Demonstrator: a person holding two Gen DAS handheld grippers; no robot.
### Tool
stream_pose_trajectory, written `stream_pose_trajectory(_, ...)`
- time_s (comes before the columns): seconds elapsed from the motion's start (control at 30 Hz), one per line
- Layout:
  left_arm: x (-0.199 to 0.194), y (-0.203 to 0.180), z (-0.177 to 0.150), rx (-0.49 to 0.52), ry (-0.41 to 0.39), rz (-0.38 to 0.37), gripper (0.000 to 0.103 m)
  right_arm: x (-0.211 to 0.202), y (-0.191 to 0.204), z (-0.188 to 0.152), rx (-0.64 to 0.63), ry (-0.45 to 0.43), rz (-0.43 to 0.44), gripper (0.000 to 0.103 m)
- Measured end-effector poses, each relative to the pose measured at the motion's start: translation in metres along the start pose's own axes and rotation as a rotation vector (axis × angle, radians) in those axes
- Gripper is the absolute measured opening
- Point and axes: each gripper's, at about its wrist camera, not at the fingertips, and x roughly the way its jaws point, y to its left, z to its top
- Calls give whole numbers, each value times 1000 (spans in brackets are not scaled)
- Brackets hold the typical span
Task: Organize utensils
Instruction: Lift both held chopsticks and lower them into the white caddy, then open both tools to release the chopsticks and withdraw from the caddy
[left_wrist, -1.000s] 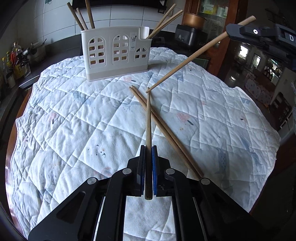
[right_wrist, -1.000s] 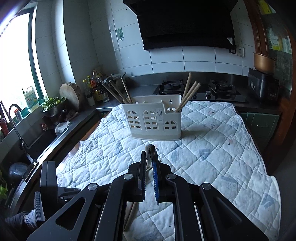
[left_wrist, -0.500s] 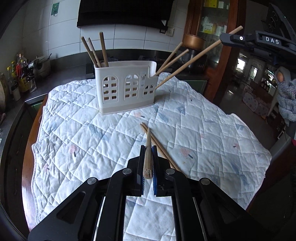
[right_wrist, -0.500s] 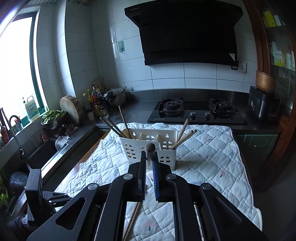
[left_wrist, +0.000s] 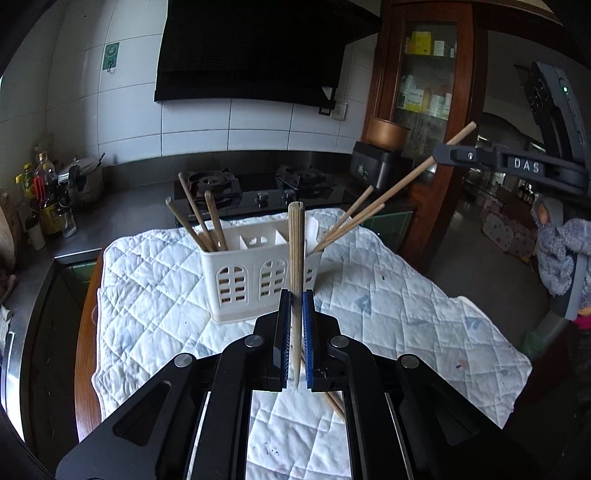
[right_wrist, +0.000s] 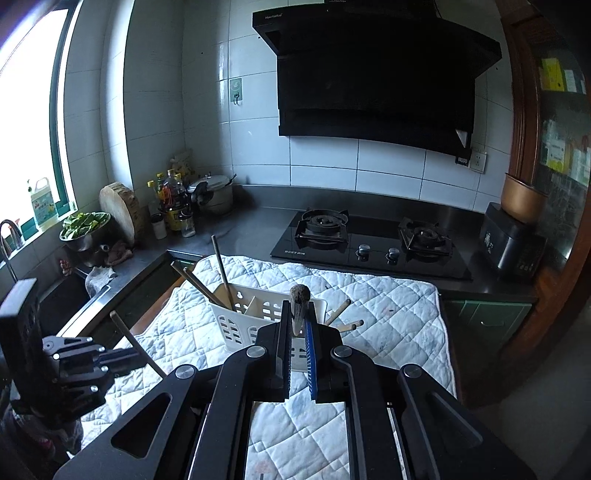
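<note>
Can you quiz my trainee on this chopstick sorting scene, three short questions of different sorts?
1. True or false: the left gripper is shut on a chopstick.
2. How many chopsticks stand in the left end of the white holder? A two, B three, C five.
3. Fill in: the holder stands on a quilted ____.

Key: 1 true; 2 B; 3 cloth.

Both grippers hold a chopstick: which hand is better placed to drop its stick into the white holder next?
Probably right. The right gripper holds its chopstick slanting down to the white holder's right end, while the left gripper's chopstick sits nearer the camera.
</note>
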Motion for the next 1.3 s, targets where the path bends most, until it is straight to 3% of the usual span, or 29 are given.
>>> stream_pose_trajectory(0.3, 0, 6, 91, 14, -133, 75, 5, 35, -5, 15, -10, 46, -21, 7)
stream_pose_trajectory(0.5, 21, 19, 126, -14, -173, 149, 5, 59, -11, 12, -4, 74, -12, 7)
stream_pose_trajectory(0.7, 59, 41, 130, -79, -136, 175, 5, 79, -11, 10, -8, 96, 0, 7)
stream_pose_trajectory(0.93, 93, 61, 112, -119, -50, 166, 5, 106, -11, 1, -4, 146, 11, 7)
stream_pose_trajectory(1.2, 93, 64, 105, -123, -42, 167, 10, 129, -12, -6, 5, 178, 16, 8)
stream_pose_trajectory(1.27, 88, 61, 105, -112, -50, 174, 21, 132, -12, -7, 9, 173, 21, 9)
stream_pose_trajectory(1.3, 85, 58, 105, -104, -57, 178, 37, 132, -12, -7, 11, 169, 22, 11)
